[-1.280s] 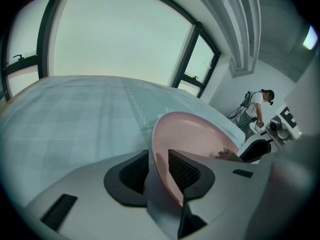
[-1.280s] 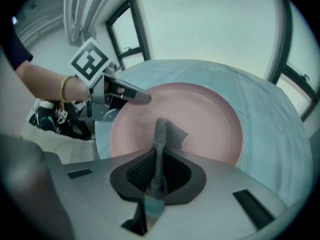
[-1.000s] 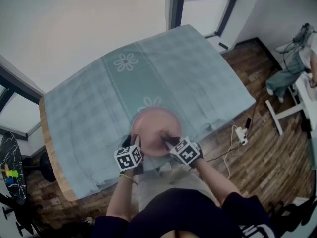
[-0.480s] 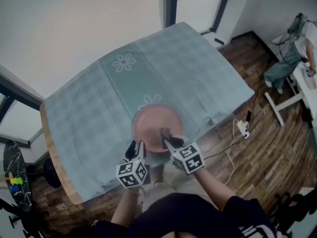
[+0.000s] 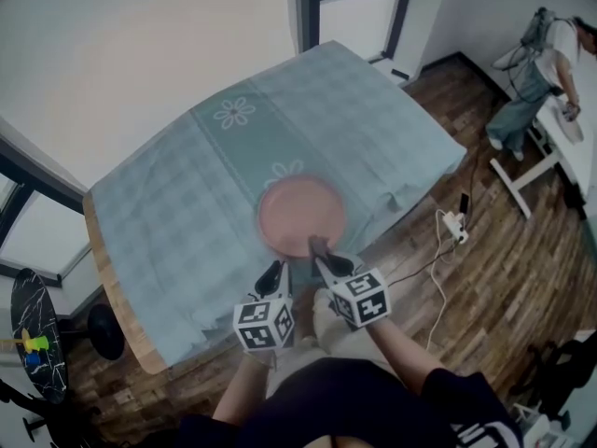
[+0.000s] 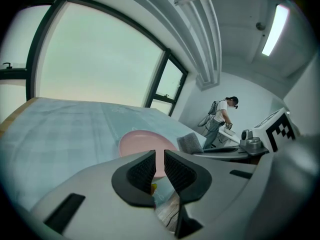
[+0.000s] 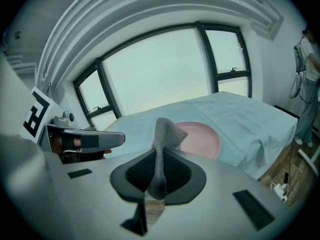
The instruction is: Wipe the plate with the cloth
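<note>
A pink plate (image 5: 300, 215) lies on the checked, pale-blue tablecloth (image 5: 187, 194) near the table's front edge. In the left gripper view the plate (image 6: 140, 141) is just beyond the jaws. My right gripper (image 5: 317, 248) hovers at the plate's near rim, shut on a grey knitted cloth (image 7: 165, 131) that sticks up between its pads. The plate (image 7: 202, 136) shows behind that cloth. My left gripper (image 5: 273, 271) hangs off the plate, over the table's front edge. Its jaws are closing, with a narrow gap and nothing between them (image 6: 159, 160).
The tablecloth hangs over the table's front and right edges. On the wooden floor to the right lies a power strip (image 5: 454, 227) with cables. At the far right a person (image 5: 541, 49) stands by a white desk (image 5: 560, 147). A black stand (image 5: 33, 339) is at the left.
Both grippers have drawn back from the plate toward me and lifted. The left one has left the plate's left rim. The grey cloth stays in the right gripper.
</note>
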A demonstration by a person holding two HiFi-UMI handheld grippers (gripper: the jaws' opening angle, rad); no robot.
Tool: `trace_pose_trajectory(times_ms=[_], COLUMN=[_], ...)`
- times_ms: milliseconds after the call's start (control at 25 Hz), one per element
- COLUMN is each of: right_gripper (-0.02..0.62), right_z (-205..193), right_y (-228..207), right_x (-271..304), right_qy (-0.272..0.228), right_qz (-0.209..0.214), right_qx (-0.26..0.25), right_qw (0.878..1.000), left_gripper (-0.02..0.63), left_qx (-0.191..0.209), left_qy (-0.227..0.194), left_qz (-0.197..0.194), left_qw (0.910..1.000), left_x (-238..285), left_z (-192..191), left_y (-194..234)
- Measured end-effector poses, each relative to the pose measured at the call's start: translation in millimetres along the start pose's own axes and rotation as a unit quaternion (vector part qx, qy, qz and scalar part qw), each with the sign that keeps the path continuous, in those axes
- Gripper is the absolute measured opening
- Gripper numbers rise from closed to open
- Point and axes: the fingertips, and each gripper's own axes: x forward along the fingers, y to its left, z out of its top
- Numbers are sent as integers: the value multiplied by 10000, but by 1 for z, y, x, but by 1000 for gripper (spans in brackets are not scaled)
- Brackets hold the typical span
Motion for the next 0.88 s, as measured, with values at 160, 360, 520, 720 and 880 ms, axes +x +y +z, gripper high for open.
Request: trace_pose_trajectory(times_ms=[160, 360, 520, 720, 880], right_gripper=[34, 34, 34, 34, 34], right_z=[-8, -21, -30, -43, -44], right_y=[19, 38, 50, 63, 72], right_x=[-26, -56, -79, -100, -112], right_qy=[-173, -334, -426, -434, -598], right_qz=[-72, -166, -208, -214, -204], right_qx=[145, 196, 176, -2, -183], right_qw=[9997, 9991, 9987, 9988, 9978], left_gripper=[58, 54, 48, 40, 37], left_qx=[119, 187, 246, 284, 301], left_qy=[-39, -129, -192, -219, -280], left_qz=[-219, -307, -309, -299, -322], left_qw=[9997, 9993, 9990, 9989, 9986], left_x=[-24, -52, -73, -92, -107], left_z=[-5, -14, -24, -38, -44], left_y=[-17, -30, -39, -53, -62])
